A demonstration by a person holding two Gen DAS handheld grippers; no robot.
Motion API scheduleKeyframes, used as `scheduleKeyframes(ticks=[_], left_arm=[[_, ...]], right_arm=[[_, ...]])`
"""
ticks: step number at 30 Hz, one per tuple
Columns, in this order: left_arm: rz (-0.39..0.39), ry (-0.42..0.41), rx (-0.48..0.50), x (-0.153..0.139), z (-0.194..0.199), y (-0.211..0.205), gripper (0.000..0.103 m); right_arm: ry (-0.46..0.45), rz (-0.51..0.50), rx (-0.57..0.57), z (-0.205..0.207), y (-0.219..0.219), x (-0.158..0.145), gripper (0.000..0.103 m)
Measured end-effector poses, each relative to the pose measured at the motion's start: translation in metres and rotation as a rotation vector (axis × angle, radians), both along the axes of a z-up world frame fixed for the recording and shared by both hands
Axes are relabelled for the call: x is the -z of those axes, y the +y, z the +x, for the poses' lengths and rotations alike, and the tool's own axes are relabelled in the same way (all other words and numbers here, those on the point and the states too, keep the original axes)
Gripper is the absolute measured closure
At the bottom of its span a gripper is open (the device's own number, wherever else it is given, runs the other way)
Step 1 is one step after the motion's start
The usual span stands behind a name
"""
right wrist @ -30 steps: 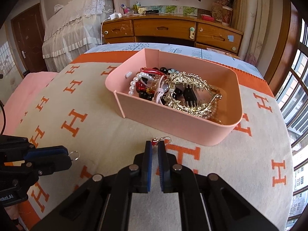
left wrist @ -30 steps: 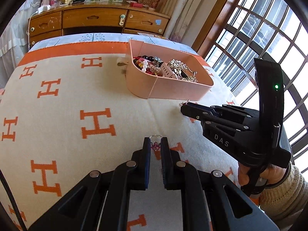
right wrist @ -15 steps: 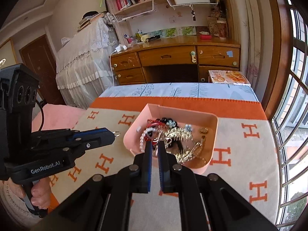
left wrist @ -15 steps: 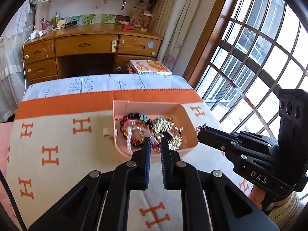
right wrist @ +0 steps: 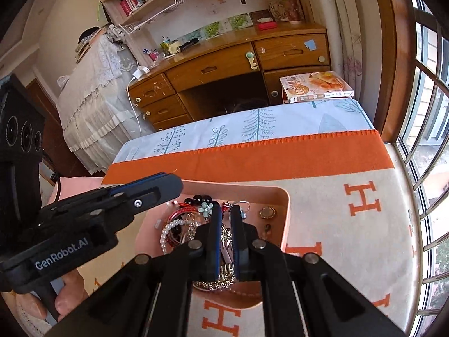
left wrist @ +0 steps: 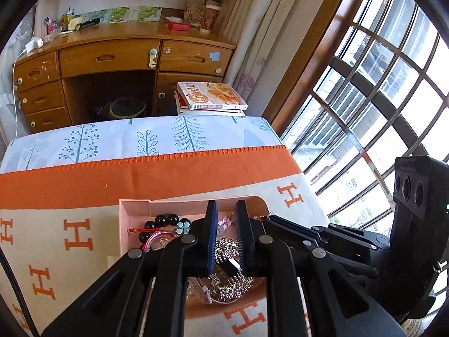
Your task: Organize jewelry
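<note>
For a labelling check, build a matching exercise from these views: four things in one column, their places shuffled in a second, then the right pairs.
Things
1. pink tray
2. black beads
3. red-beaded earring
4. cookbook

Places
A. on a stack of books in front of the desk
B. in the shut jaws of the right gripper
C. on the orange-and-cream blanket
D. inside the tray

Pairs: 1-C, 2-D, 3-B, 4-A
</note>
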State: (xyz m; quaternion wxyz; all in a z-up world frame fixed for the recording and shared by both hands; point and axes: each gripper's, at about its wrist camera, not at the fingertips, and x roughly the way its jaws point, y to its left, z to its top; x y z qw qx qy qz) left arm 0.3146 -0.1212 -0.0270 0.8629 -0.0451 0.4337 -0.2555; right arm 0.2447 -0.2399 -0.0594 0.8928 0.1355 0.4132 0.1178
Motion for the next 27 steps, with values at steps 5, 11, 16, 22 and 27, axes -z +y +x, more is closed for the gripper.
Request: scheduleKeyframes(ticks=[5,11,16,22,27], left_arm=[[0.023,0.004,-0.028,0.013,0.002,0.000,0.049],[0.015,-0.036,-0.062,0.001,-0.016,0.016,0.035],[0.039,-0.089,-0.090,-0.013,-0.047,0.034,0.019],[0.031,-0.119,-0.158,-0.028,-0.096,0.069,0.012],[0.065,-0.152,-0.263,-0.029,-0.150,0.103,0.001]], right_arm=[[-0.005,-0.025,0.018,-0.003,0.000,0.004,0.095],[-0.036,-0.027,0.034,-0.014,-0.001,-0.004,0.090],[-0.063,-0.018,0.040,-0.036,0.001,-0.015,0.090],[-0.098,-0.018,0.022,-0.077,0.014,-0.025,0.090],[-0.116,0.015,0.034,-0.122,0.025,-0.024,0.074]])
